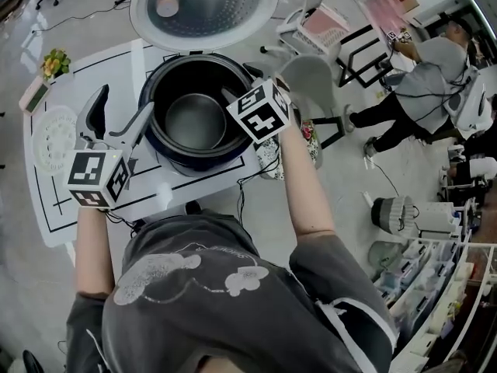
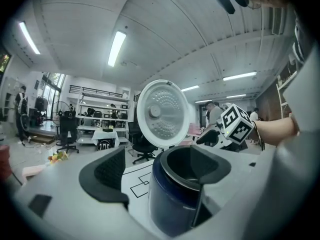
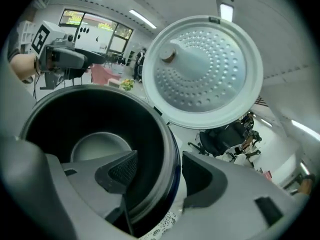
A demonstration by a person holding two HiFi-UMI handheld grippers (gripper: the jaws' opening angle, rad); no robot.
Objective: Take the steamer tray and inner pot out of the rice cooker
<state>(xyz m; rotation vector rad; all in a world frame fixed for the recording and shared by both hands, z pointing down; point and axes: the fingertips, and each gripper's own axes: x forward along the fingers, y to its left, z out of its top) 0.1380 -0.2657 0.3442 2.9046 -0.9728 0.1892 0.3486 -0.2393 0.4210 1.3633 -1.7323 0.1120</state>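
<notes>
The dark blue rice cooker (image 1: 198,158) stands open on a white mat, its lid (image 1: 203,6) tipped back. The dark inner pot (image 1: 194,120) sits inside. A white perforated steamer tray (image 1: 53,137) lies on the table to the cooker's left. My right gripper (image 1: 242,84) is open at the cooker's right rim, one jaw inside the pot (image 3: 95,144) and one outside, with the rim between them (image 3: 160,171). Open too, my left gripper (image 1: 123,107) is at the cooker's left side, its right finger against the rim (image 2: 157,164).
A small plant (image 1: 54,62) and a pink item (image 1: 35,95) sit at the table's far left corner. A floral cloth (image 1: 268,158) lies right of the cooker. A grey chair (image 1: 311,80) stands beyond the table's right edge, and a person (image 1: 435,68) sits farther right.
</notes>
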